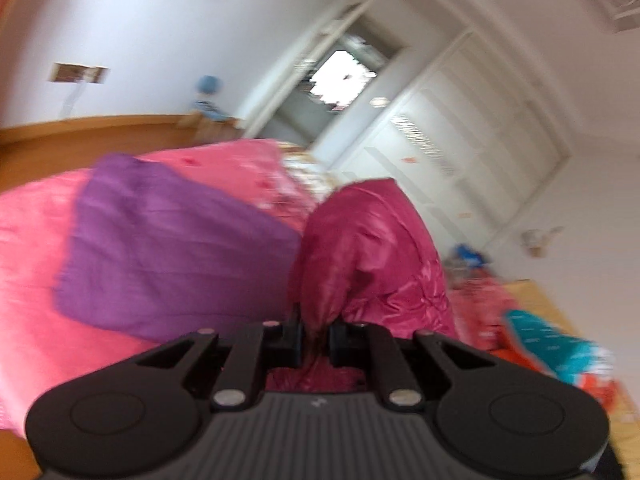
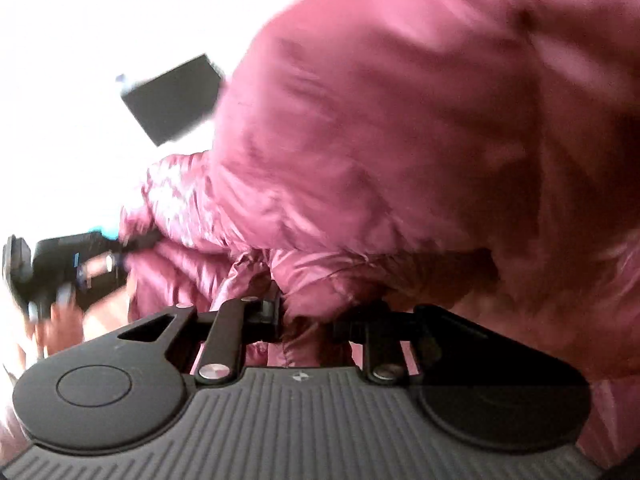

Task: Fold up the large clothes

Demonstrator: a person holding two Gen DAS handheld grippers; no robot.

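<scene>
Bed (image 1: 24, 240): one, pink quilted cover.
Puffer jacket (image 1: 372, 248): one, glossy magenta, bunched, raised over the bed's right edge.
Cloth (image 1: 168, 248): one, purple, crinkled rectangle lying flat on bed.
Left gripper (image 1: 315, 340): jaws narrow, pinching jacket fabric.
Right gripper (image 2: 306, 324): jaws clamping a jacket fold.

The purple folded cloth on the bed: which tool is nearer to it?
Left. The left tool holds the magenta jacket just beside the purple cloth; the right tool view shows only jacket.
</scene>
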